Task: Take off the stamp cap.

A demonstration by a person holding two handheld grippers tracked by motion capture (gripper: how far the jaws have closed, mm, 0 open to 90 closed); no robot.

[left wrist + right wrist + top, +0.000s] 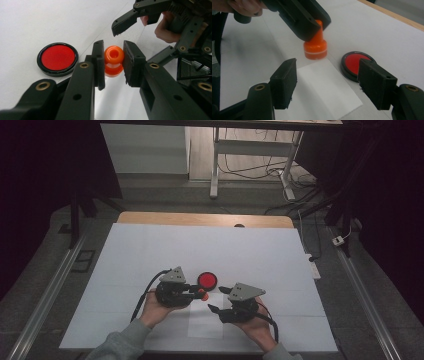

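The orange stamp (pixel 114 60) sat clamped by its knob in your left gripper (pixel 113 62), held just beside the red ink pad (pixel 58 58) and above the near edge of the white paper sheet (pixel 325 91). Your right gripper (pixel 327 85) hovered near the ink pad, jaws wide apart, grasping nothing.
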